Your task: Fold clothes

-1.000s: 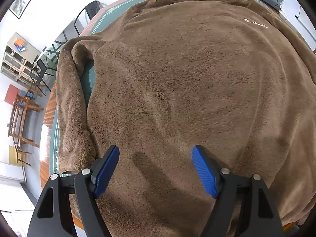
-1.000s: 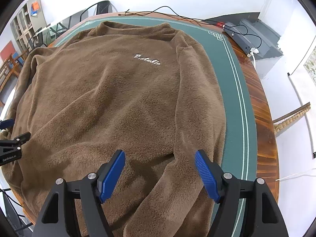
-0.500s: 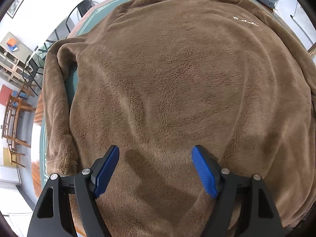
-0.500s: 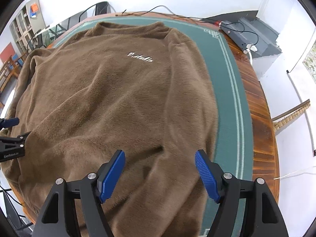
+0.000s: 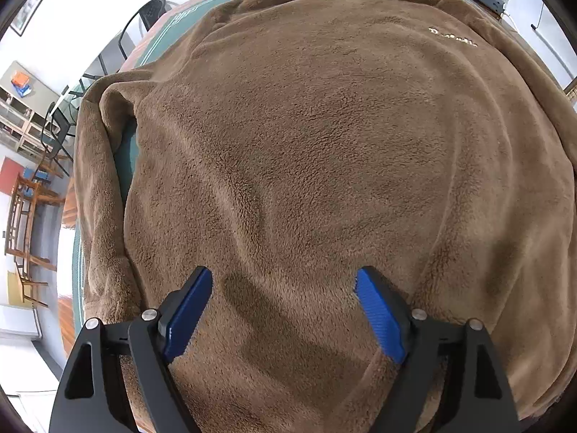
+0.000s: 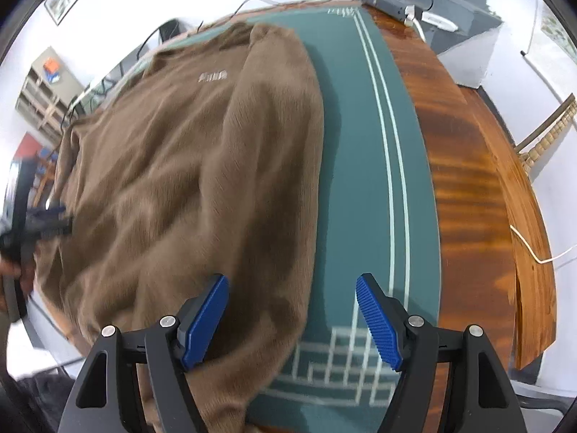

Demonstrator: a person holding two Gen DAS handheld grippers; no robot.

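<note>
A brown fleece sweater (image 5: 317,166) lies flat, front up, on the green table mat, collar at the far end, white lettering on its chest. My left gripper (image 5: 283,285) is open and empty, hovering over the sweater's lower body near the hem. The left sleeve (image 5: 93,195) lies alongside the body. In the right wrist view the sweater (image 6: 187,166) fills the left half. My right gripper (image 6: 292,292) is open and empty over the right sleeve's edge and the green mat (image 6: 360,180). The left gripper (image 6: 39,227) shows blurred at the far left.
The wooden table rim (image 6: 468,166) runs along the right, with a white cable (image 6: 541,256) across it. A power strip and cables (image 6: 396,3) lie at the far end. A chair (image 5: 144,18) and shelves (image 5: 25,108) stand beyond the table's left side.
My right gripper has swung to the right, from over the sweater's body to its right sleeve edge and the mat. My left gripper stayed over the lower body, shifting slightly.
</note>
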